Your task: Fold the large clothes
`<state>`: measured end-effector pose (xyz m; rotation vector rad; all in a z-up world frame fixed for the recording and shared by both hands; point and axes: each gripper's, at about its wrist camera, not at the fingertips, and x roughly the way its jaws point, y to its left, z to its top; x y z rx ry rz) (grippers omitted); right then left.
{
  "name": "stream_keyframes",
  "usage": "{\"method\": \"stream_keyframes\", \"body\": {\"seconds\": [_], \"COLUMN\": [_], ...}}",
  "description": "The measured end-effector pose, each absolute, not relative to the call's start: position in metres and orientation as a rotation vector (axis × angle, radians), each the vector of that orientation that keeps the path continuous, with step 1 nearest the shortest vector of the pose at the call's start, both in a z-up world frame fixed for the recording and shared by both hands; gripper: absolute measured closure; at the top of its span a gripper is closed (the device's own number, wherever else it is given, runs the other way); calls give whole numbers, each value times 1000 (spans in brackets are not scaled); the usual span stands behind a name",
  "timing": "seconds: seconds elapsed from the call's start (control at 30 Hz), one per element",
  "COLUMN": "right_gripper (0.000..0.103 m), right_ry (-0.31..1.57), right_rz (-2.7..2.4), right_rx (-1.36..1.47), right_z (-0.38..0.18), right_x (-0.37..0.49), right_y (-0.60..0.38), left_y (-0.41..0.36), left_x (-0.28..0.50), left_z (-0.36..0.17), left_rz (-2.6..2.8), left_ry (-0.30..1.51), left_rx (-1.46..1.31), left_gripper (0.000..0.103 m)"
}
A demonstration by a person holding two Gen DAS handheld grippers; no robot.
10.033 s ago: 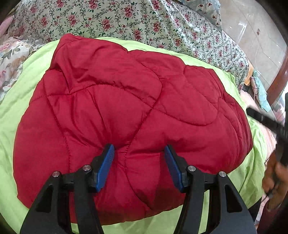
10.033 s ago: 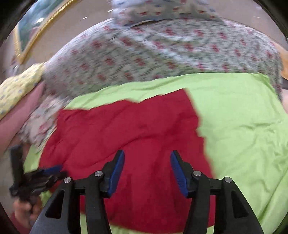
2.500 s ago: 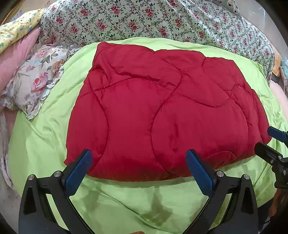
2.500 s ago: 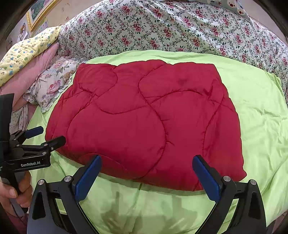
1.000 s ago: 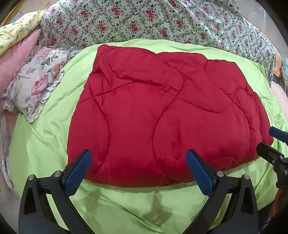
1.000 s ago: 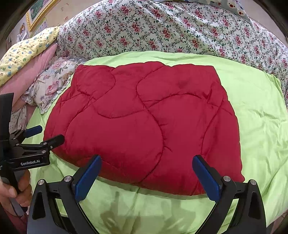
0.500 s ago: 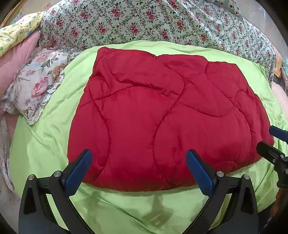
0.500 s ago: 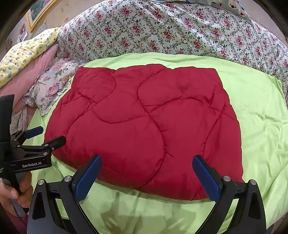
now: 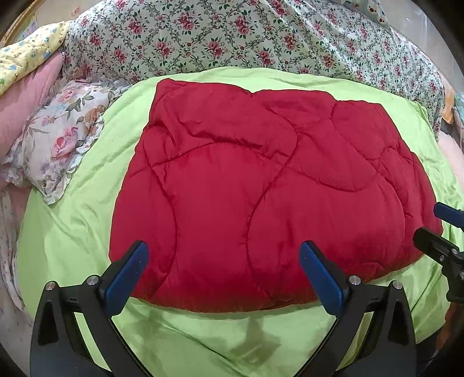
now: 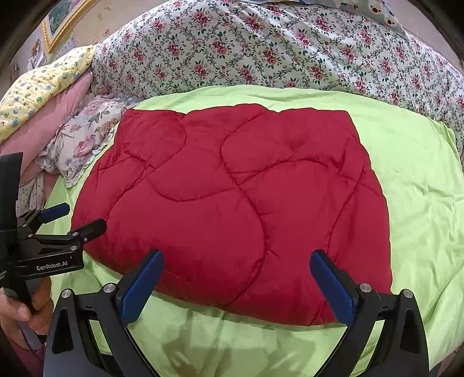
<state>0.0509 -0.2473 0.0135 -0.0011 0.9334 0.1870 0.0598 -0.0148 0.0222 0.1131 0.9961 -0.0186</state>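
A red quilted garment (image 9: 261, 188) lies folded into a thick rectangle on a lime-green sheet (image 9: 72, 226); it also shows in the right wrist view (image 10: 232, 208). My left gripper (image 9: 223, 261) is open and empty, just above the garment's near edge. My right gripper (image 10: 236, 269) is open and empty, also over the near edge. The left gripper shows at the left of the right wrist view (image 10: 72, 217), beside the garment's left corner. The right gripper's tips show at the right edge of the left wrist view (image 9: 435, 226).
A floral-print duvet (image 9: 246, 37) is heaped behind the green sheet. A flowered pillow (image 9: 61, 139), a pink pillow (image 9: 26, 95) and a yellow one (image 10: 43, 87) lie at the left. A framed picture (image 10: 61, 17) hangs on the wall.
Both grippers have stayed wide open and empty; both views have drifted slightly, with the garment lower in frame. Ten seconds ago the left jaws were narrower, pressing the quilt.
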Motion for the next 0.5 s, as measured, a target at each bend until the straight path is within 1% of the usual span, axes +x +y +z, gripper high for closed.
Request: {"method": "stream_keyframes", "body": {"seconds": [0.5], "right_gripper": [2], "right_ry": [933], "right_rz": [185], "right_rx": [5], "right_z": [14], "right_x": [51], "right_y": [-250], "left_y": [-13], "left_x": [62], "left_z": [23], "left_rz": [-17], "left_ry": [995], "left_rx": [107], "left_gripper": [0]}}
